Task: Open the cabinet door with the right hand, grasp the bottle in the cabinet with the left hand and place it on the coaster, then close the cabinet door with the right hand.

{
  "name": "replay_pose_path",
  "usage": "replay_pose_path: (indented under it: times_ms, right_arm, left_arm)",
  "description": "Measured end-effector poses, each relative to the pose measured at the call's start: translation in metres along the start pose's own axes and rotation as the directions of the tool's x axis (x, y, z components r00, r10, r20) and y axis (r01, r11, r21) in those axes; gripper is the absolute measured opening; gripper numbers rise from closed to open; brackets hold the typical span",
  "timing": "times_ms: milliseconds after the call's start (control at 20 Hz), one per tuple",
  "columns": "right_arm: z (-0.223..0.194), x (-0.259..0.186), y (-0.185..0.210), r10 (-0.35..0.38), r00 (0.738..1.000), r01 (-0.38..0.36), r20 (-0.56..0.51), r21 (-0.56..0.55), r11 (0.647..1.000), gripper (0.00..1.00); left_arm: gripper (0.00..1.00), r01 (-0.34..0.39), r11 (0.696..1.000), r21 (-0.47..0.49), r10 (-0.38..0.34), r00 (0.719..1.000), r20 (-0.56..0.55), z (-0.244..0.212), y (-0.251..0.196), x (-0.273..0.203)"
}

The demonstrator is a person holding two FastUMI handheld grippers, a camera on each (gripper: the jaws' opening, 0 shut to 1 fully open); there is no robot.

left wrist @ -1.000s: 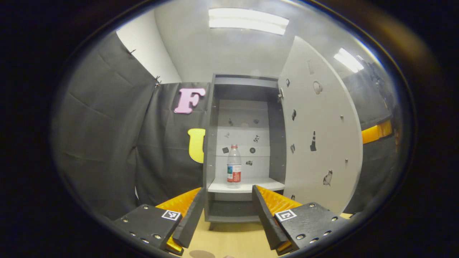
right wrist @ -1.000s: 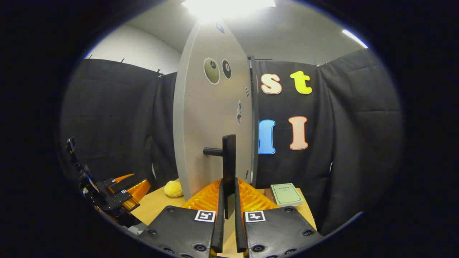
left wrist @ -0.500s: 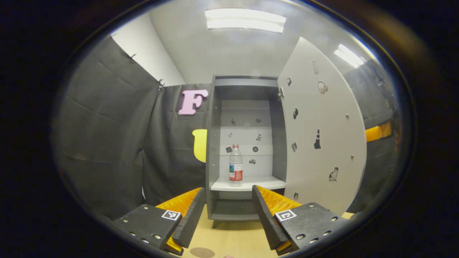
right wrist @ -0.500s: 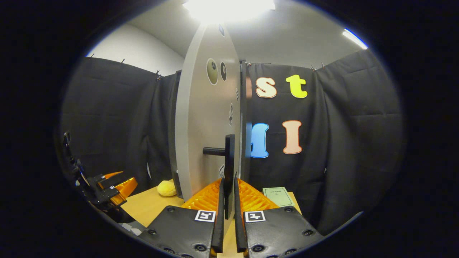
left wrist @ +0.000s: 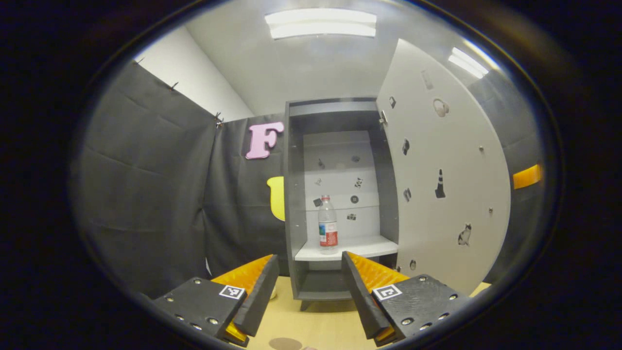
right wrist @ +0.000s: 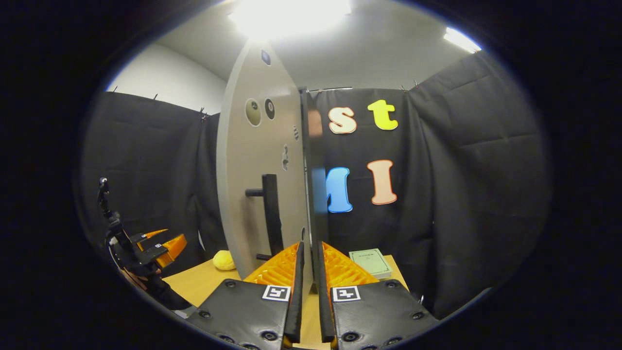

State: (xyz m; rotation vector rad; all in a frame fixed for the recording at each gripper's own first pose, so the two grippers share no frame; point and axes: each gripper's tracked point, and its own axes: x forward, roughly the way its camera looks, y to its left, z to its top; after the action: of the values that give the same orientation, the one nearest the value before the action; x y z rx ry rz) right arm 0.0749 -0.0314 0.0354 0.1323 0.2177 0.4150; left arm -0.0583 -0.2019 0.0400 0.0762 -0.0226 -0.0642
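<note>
The grey cabinet (left wrist: 293,194) stands with its pale door (left wrist: 437,165) swung wide to the right. On its white shelf (left wrist: 362,247) a clear bottle (left wrist: 328,225) with a red label stands upright. My left gripper (left wrist: 303,287) is open, short of the cabinet and lower than the bottle. A round brown coaster (left wrist: 285,343) lies on the table just under it. In the right gripper view the door (right wrist: 248,194) is almost edge-on, its dark handle (right wrist: 271,214) left of my right gripper (right wrist: 309,287). The right fingers stand close together on nothing, the door's edge in line with their slit.
On the wooden table (right wrist: 204,282) a yellow soft object (right wrist: 224,260) lies by the door's foot and a green booklet (right wrist: 370,262) lies to the right. The left gripper (right wrist: 150,248) and the hand holding it show at the far left.
My right gripper has come off the door handle, which now sits farther off and to the left. The door swung a little wider. The left gripper drifted slightly leftward.
</note>
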Motion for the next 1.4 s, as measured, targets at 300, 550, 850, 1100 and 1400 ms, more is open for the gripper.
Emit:
replay_pose_path:
  times_ms: [300, 550, 850, 1100, 1400]
  right_arm:
    - [-0.019, 0.01, -0.043, -0.138, 0.99, 0.14, -0.029, 0.059, 0.988, 0.37]
    - [-0.024, 0.018, -0.072, -0.297, 0.954, 0.297, -0.026, -0.007, 0.955, 0.98]
    - [-0.038, 0.035, -0.077, -0.384, 0.922, 0.385, -0.053, 0.014, 0.923, 0.98]
    - [-0.043, 0.043, -0.078, -0.448, 0.893, 0.449, -0.052, 0.019, 0.893, 0.98]
    - [-0.055, 0.048, -0.082, -0.517, 0.853, 0.519, -0.075, 0.016, 0.855, 0.98]
  left_arm:
    - [0.8, 0.062, 0.998, -0.021, -0.063, 0.997, -0.044, -0.001, -0.015, 0.07]
    - [0.77, 0.14, 0.988, -0.068, -0.142, 0.989, -0.031, 0.012, -0.025, 0.139]
    - [0.8, 0.209, 0.973, -0.098, -0.21, 0.978, -0.003, 0.031, -0.022, 0.215]
    - [0.77, 0.264, 0.958, -0.107, -0.267, 0.964, -0.008, 0.028, -0.028, 0.265]
    - [0.8, 0.311, 0.945, -0.097, -0.316, 0.948, -0.041, 0.007, -0.046, 0.317]
